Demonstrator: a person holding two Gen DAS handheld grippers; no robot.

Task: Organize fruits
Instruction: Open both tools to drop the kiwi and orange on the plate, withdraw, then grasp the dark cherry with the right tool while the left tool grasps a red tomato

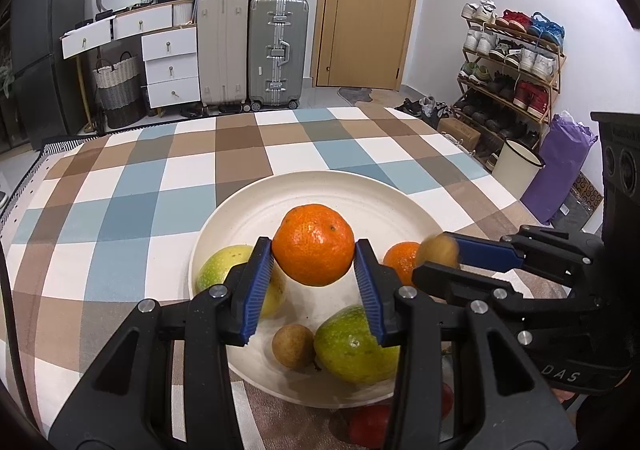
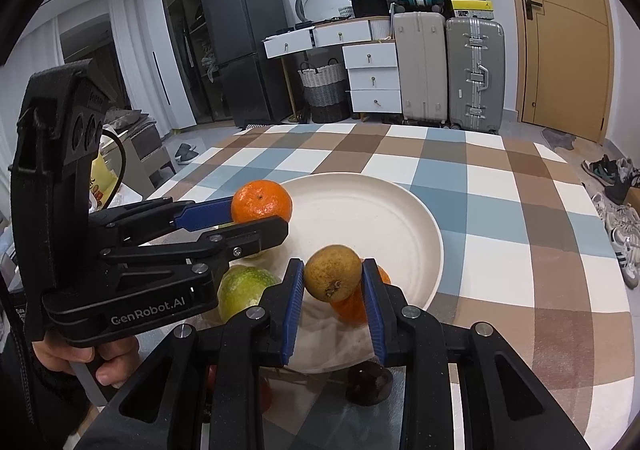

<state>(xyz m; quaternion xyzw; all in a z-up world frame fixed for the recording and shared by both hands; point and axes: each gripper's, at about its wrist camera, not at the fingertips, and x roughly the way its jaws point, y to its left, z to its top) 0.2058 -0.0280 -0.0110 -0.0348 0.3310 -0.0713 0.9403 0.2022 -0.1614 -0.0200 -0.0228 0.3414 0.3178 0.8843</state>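
1. Left gripper (image 1: 314, 270) pinched a large orange (image 1: 313, 244) between its blue pads, held clear above the cream plate (image 1: 240, 209).
2. Right gripper (image 2: 334, 290) pinched a small brown fruit (image 2: 333, 272), also above the plate, over its near-right part.
3. The plate sat on the tabletop (image 1: 140, 189), covered in a checked cloth of brown, blue and white.
4. On the plate: a yellow-green fruit (image 1: 218, 270) at its left side, partly behind the left gripper's finger.
5. On the plate: a second green fruit (image 1: 352, 346) at the near edge, touching or just beside a small brown fruit on the plate (image 1: 292, 346).
6. On the plate: a smaller orange (image 1: 402, 260) at its right side, below the right gripper's load.
7. Off the plate, just beside its near rim: a red fruit (image 1: 368, 426), partly hidden by the left gripper.
8. Also near that rim: a dark purple fruit (image 2: 368, 380), seen in the right wrist view.
9. A hand (image 2: 80, 366) gripped the left gripper's handle.
10. Both grippers hung close together over the plate, not touching.
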